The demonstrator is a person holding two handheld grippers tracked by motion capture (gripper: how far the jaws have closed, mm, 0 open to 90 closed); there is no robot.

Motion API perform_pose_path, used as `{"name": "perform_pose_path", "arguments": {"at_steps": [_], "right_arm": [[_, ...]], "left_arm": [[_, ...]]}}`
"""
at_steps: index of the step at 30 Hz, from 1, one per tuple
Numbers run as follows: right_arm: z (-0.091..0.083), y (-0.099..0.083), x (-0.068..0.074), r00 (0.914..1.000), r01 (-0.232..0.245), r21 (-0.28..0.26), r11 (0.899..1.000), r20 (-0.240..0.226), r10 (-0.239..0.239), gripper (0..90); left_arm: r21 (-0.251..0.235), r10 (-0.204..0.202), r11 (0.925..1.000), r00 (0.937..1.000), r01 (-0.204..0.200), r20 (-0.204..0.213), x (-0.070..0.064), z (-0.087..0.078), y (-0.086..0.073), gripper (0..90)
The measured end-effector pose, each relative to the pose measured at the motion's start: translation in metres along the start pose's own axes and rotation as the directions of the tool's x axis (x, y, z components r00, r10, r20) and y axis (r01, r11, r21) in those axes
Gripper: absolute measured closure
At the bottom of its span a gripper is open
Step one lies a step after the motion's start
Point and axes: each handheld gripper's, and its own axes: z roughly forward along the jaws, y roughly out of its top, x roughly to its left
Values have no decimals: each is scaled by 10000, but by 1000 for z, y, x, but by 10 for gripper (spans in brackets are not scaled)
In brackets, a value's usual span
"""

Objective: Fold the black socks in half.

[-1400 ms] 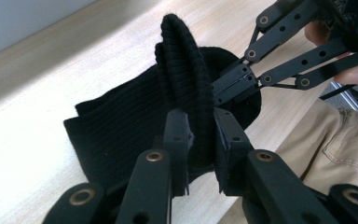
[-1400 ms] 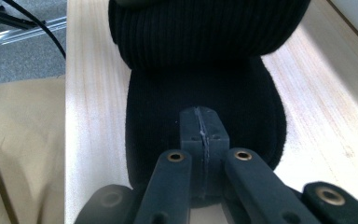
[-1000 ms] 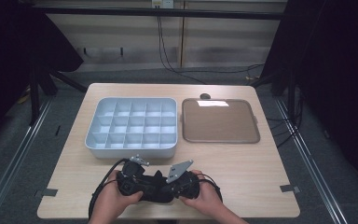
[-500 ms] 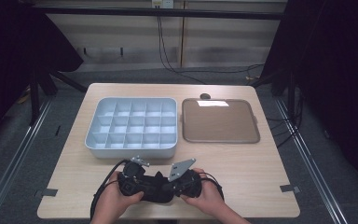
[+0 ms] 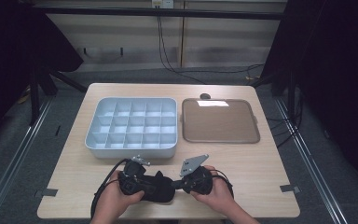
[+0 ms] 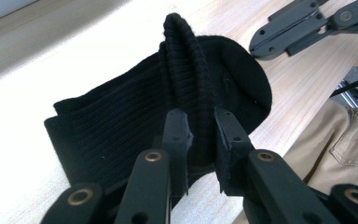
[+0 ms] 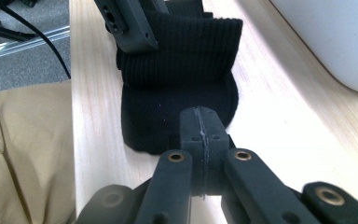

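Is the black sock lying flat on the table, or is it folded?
Folded: the black sock lies doubled, with a ribbed fold pinched up between the left gripper jaws; the right gripper clamps its other end.

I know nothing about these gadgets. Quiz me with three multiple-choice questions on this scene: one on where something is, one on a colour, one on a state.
1. Where does the sock lie?
A. in the divided tray
B. on the table near its front edge
C. on the brown tray

2. What colour is the sock?
A. white
B. red
C. black

3. How does the left gripper stand?
A. shut on a ribbed fold of the sock
B. wide open above the table
C. shut on a cable

Answers:
1. B: the high view shows it on the table by the person's hands, in front of the divided tray and the brown tray.
2. C: it is black in every view.
3. A: the left gripper view shows its jaws pinching a raised ribbed fold.
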Motion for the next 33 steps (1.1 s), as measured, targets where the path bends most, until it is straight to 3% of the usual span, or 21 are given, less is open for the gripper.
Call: {"name": "perform_pose_path", "arguments": {"at_steps": [7,15,23,33], "right_arm": [[-7,-6,-4,9996,-292,2,9996,61,292,900],[-3,-11,-3,9998,-178,230,9996,-115,181,900],[7,-10,2,9997,38,604,9982,-233,-24,899],[8,-11,2,9998,-78,674,9977,-181,90,894]], "left_arm": [[86,118,9999,9999,-118,-6,0,1,1,764],[52,183,9998,9998,-182,-41,-1,0,2,764],[-389,360,9986,9993,-363,-75,-6,-7,7,765],[-19,513,9987,9986,-513,136,-10,13,6,749]]}}
